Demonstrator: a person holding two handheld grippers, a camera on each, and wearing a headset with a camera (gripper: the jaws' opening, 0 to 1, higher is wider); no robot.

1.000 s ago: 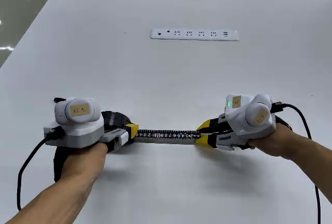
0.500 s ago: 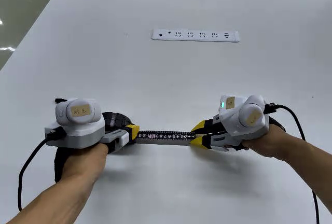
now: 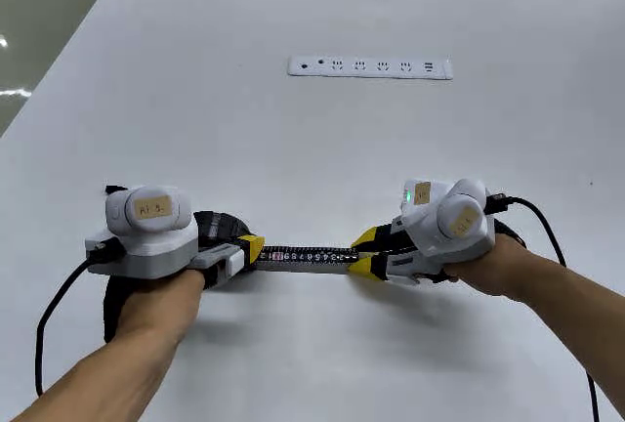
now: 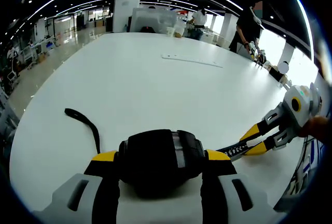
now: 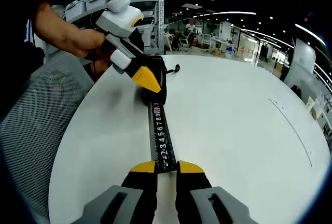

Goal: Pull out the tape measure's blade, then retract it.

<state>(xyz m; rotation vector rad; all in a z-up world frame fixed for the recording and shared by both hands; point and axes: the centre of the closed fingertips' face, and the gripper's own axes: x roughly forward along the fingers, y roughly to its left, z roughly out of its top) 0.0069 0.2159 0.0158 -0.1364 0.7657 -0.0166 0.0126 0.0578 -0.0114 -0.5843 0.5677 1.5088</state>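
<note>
The black tape measure case (image 3: pixel 221 230) rests on the white table between the yellow-tipped jaws of my left gripper (image 3: pixel 240 248), which is shut on it. In the left gripper view the case (image 4: pixel 161 157) sits squeezed between the jaws of that gripper (image 4: pixel 161 163). A short stretch of numbered blade (image 3: pixel 307 255) runs right from the case to my right gripper (image 3: pixel 363 251), which is shut on the blade's end. From the right gripper view the blade (image 5: pixel 160 140) leads from the right gripper (image 5: pixel 166 168) back to the case (image 5: pixel 157 83).
A white power strip (image 3: pixel 371 67) lies flat farther back on the table (image 3: pixel 293 139). The case's black wrist strap (image 4: pixel 86 123) trails on the table to the left. Cables hang from both grippers. People and shelves stand beyond the table.
My right gripper has moved left toward the case with the blade's end, so less blade shows. The left gripper and the case have stayed put.
</note>
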